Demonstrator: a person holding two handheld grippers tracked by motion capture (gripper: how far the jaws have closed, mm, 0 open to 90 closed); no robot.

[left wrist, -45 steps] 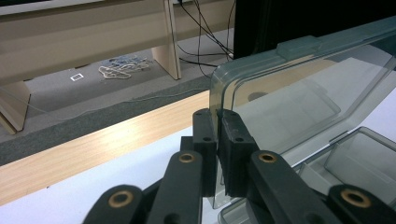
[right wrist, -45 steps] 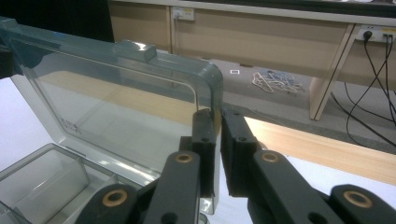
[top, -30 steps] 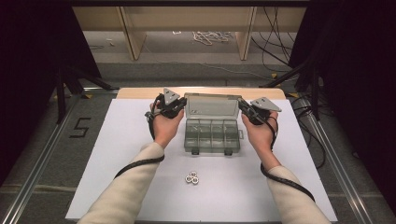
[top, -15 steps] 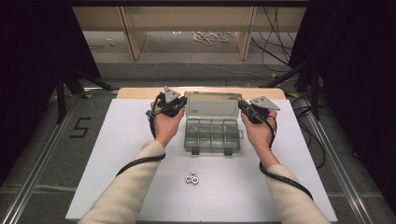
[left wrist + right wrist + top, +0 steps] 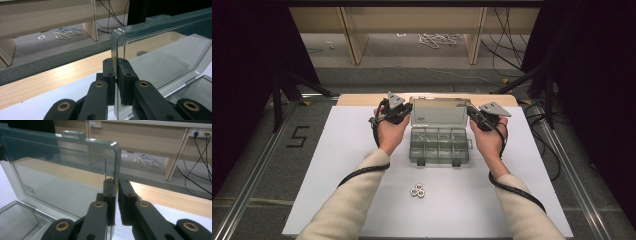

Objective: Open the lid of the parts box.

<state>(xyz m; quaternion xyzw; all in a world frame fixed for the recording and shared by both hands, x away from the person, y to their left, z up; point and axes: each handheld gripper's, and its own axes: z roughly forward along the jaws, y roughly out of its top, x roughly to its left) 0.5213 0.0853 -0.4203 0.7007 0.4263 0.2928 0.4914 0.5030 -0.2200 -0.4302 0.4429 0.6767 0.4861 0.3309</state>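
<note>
Clear plastic compartment box [image 5: 439, 145], frame centre, on white table [image 5: 337, 165]; long axis left-right. Lid [image 5: 438, 114] stands open at the far side. Left gripper [image 5: 116, 72] and right gripper [image 5: 116, 191] each clamp a lid edge.

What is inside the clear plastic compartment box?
The clear plastic compartment box shows divided compartments that look empty in the high view. Its raised lid hides nothing, though tiny contents would be too small to see.

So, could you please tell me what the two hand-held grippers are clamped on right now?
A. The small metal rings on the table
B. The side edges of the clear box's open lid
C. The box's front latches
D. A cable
B: each gripper view shows black jaws pinching a side edge of the raised clear lid, left hand-held gripper and right hand-held gripper alike.
</note>
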